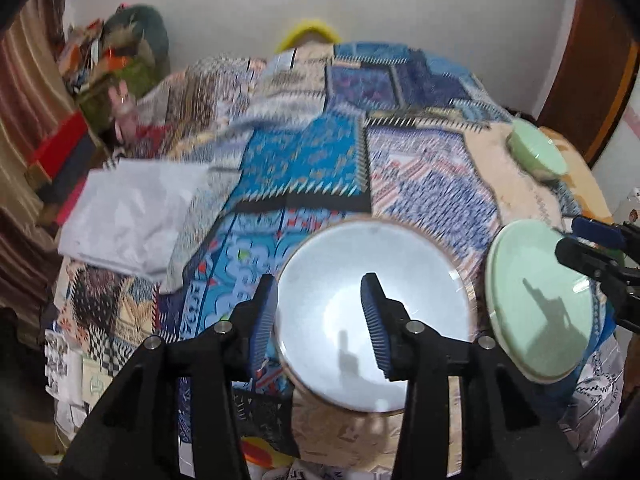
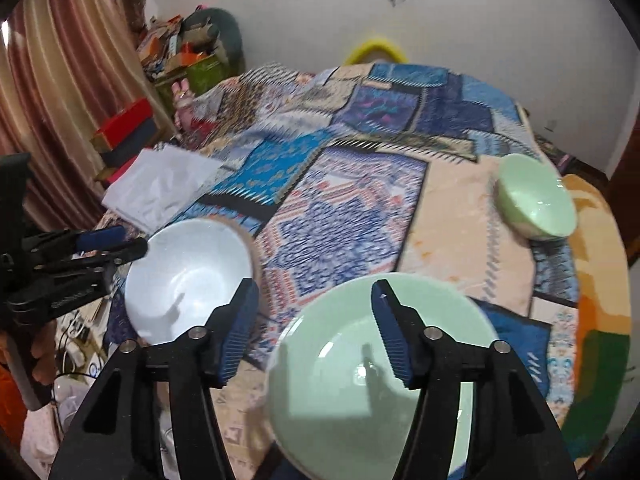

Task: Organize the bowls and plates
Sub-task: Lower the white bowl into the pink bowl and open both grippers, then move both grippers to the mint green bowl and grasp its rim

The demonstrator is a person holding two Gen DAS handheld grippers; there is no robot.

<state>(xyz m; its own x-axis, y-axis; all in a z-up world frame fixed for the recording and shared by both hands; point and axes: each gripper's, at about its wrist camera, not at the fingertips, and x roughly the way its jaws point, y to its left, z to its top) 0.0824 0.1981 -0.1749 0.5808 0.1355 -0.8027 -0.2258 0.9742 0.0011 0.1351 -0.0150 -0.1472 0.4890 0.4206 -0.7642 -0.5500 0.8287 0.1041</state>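
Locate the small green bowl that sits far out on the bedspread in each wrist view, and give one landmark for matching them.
Left wrist: small green bowl, upper right, near the bed's edge.
Right wrist: small green bowl, right of centre, on the peach patch.
Shared landmark: yellow ring behind the bed's far end.

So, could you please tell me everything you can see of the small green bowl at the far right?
The small green bowl is pale, glossy and ceramic-looking, round with a deep wall. It lies tipped on the patchwork bedspread, its opening facing the cameras, empty inside. It sits apart from both grippers and the other dishes.
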